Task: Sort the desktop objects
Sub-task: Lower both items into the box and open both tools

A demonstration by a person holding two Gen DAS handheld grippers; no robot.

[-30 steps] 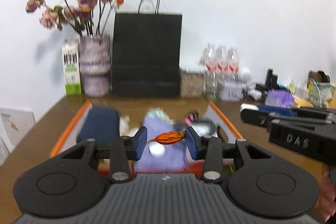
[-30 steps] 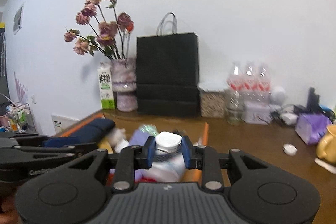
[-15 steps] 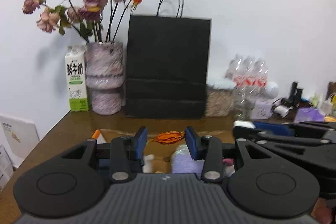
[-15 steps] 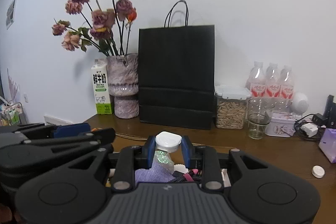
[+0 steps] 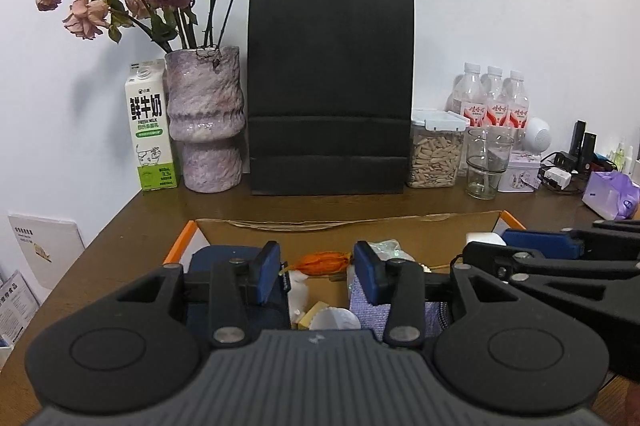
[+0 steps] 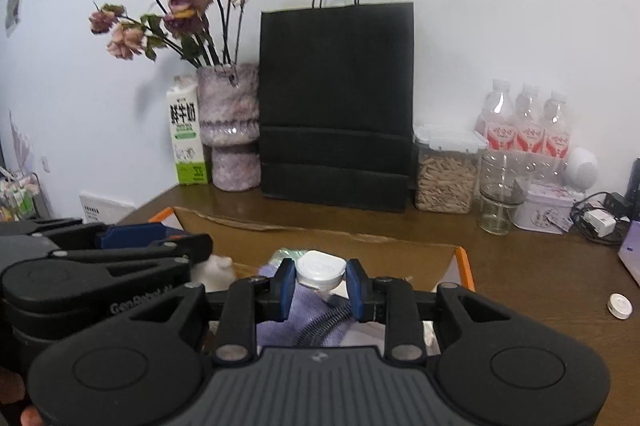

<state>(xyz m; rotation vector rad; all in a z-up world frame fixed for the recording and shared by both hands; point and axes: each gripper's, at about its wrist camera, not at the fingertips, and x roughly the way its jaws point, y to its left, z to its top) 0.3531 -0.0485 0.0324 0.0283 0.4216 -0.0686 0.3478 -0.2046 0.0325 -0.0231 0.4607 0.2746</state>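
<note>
The left gripper (image 5: 316,268) was partly spread, its blue pads pinching a small orange object (image 5: 325,262) by its ends, held above the cardboard box (image 5: 440,226). The right gripper (image 6: 321,284) was narrowed onto one white cap-shaped container (image 6: 320,270), gripped between both pads over the same box. In the box below lay one dark blue case (image 5: 212,258), a purple knitted cloth (image 6: 280,330) and some white scraps. Behind the box on the desk (image 6: 540,266) stood one black paper bag (image 5: 330,90), one mottled vase (image 5: 206,118) of dried roses, one milk carton (image 5: 150,126), one lidded jar of seeds (image 5: 434,154), one empty glass (image 5: 486,164) and three water bottles (image 5: 494,98). One small round silver lid (image 6: 619,305) lay apart on the desk.
</note>
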